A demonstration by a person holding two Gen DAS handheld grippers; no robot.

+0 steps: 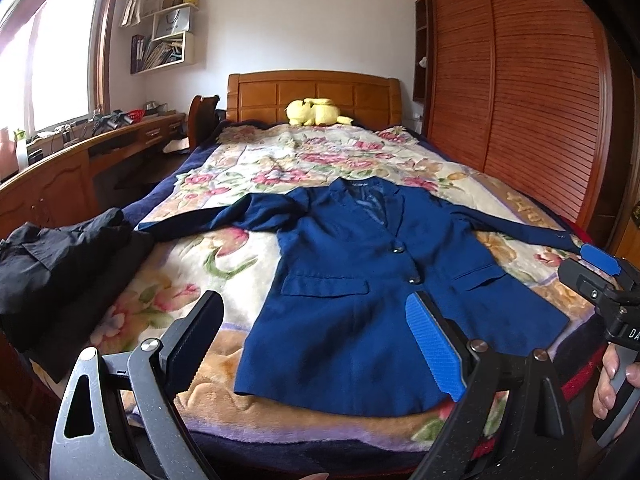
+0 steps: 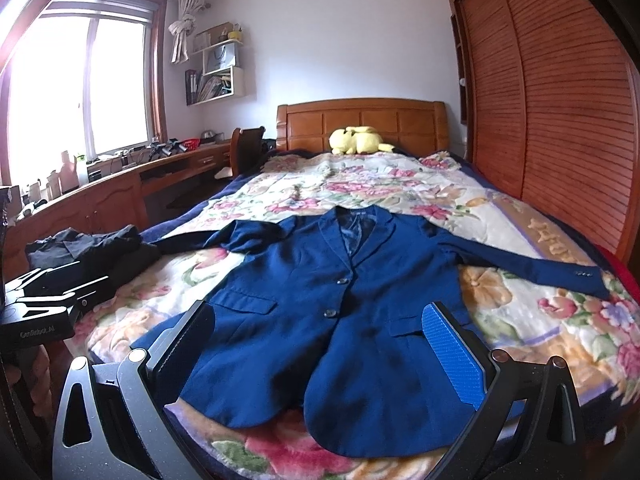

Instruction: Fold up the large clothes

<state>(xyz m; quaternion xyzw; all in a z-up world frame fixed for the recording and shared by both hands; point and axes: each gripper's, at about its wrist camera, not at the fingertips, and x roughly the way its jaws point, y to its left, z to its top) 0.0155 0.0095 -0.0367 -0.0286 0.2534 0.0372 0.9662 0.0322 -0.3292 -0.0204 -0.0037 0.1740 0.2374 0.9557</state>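
Across the middle of both frames, a blue jacket lies face up and spread flat on the floral blanket that covers the bed, collar toward the wooden headboard, both sleeves stretched out to the sides and two front buttons done up. At the lower edge of the left wrist view, the left gripper hangs over the jacket's hem with its fingers spread wide, nothing between them. At the lower edge of the right wrist view, the right gripper also stands wide and empty above the hem; the left view shows it at the right edge, a hand around its handle. A dark garment lies bunched at the left edge of the bed, touching the jacket's sleeve end. A yellow plush toy rests against the headboard.
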